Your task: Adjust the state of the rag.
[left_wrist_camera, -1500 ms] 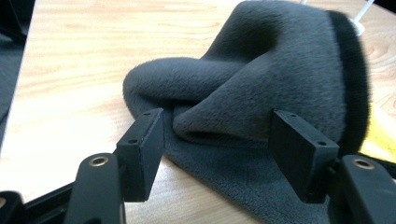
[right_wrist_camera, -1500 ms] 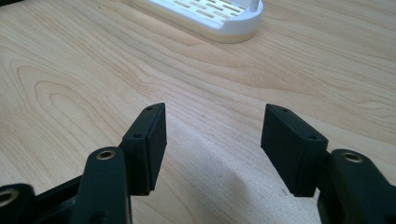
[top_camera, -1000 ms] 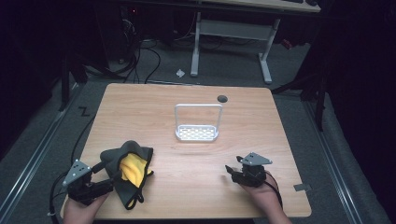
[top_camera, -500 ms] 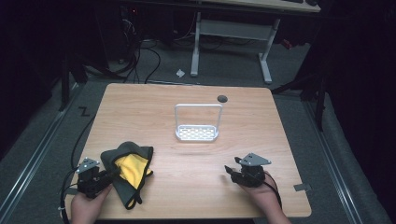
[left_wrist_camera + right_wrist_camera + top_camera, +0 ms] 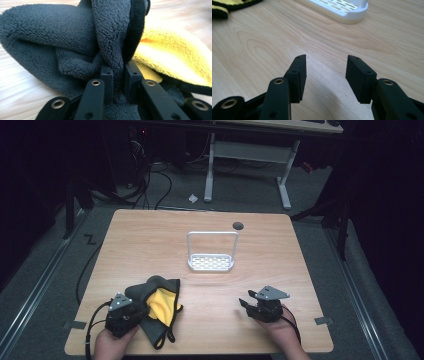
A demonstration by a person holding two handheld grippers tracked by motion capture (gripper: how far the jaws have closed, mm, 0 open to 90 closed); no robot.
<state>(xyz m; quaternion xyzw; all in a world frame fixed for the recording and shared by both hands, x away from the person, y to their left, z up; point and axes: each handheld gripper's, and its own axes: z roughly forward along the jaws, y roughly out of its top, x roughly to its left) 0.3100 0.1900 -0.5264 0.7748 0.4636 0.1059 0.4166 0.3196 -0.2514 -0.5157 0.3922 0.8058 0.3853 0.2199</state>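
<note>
Since the earlier high view, your left gripper (image 5: 134, 311) has slid in and down against the crumpled grey fleece cloth with a yellow lining and black trim (image 5: 159, 304), and its jaws have just been closing; they now pinch a standing fold of the grey pile (image 5: 113, 45) between them, pressed snugly on both sides. That cloth lies on the near left part of the pale wooden table (image 5: 150, 240), partly folded over itself so the yellow side faces up.

Your right gripper (image 5: 245, 304) has stayed at the near right, well apart from the cloth. Its jaws have just been closing too, yet in the right gripper view they stand partly apart over bare wood with nothing between them (image 5: 325, 75).

You seem to be at the grasping step, one corner secured. Next you probably need to lift that fold clear so the cloth hangs open, then bring your right gripper across to a free edge. Keep the white slotted plastic rack with a wire hoop handle (image 5: 211, 262) out of the sweep.
</note>
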